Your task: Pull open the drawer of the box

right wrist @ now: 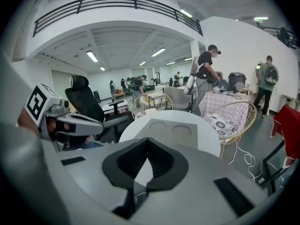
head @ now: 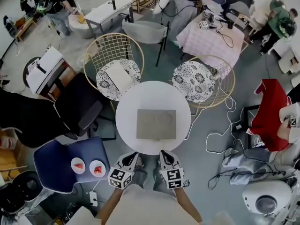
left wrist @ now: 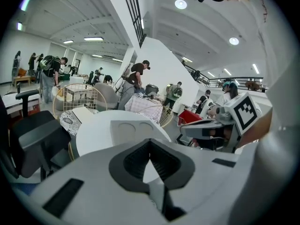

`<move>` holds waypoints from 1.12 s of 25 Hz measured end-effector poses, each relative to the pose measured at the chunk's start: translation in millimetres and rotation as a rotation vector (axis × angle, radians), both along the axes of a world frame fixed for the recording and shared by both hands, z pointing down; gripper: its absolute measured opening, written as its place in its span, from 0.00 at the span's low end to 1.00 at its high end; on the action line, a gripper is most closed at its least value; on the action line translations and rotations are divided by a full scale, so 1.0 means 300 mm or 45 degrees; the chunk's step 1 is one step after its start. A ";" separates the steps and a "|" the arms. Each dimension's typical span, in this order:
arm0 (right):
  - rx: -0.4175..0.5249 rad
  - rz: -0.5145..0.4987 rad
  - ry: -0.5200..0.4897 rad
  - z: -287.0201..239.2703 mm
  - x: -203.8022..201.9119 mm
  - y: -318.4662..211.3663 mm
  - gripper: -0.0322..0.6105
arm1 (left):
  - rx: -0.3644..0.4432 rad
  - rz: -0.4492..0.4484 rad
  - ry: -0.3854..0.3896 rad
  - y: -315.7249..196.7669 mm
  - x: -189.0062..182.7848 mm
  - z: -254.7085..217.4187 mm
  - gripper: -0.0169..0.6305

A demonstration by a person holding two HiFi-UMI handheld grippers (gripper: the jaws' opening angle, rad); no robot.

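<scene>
At the middle of the round white desk (head: 126, 104) the flat grey box (head: 156, 124) is set, two round recesses marked in its top. By the desk's near edge the left gripper (head: 133, 156) and right gripper (head: 165, 154) are held side by side, clear of the box. Both pairs of fingers (left wrist: 133, 162) are pressed together with nothing clamped.

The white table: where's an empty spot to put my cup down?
Bare strips of the white table lie left and right of the grey box, plus a wider band on its far side. The near edge is crowded: the left tongs and right tongs point in there.
</scene>
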State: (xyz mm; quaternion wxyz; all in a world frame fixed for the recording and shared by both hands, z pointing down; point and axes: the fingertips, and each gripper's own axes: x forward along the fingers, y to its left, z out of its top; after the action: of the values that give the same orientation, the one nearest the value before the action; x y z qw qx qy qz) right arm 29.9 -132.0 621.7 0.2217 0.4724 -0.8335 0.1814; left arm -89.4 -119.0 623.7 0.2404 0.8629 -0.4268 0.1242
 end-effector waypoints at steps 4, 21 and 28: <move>-0.110 -0.018 0.007 0.082 -0.007 0.091 0.08 | -0.092 -0.022 0.015 0.070 0.012 0.078 0.04; -0.360 -0.014 0.022 0.301 0.021 0.277 0.07 | -0.255 -0.023 -0.020 0.126 0.029 0.309 0.04; -0.352 -0.005 0.020 0.299 0.022 0.255 0.08 | -0.173 -0.010 -0.045 -0.076 0.058 0.346 0.04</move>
State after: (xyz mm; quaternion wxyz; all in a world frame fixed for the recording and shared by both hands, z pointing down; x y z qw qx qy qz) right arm 36.6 -55.5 711.4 0.2914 0.4372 -0.7998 0.2904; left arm -72.1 -141.8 727.5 0.2912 0.8406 -0.4250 0.1670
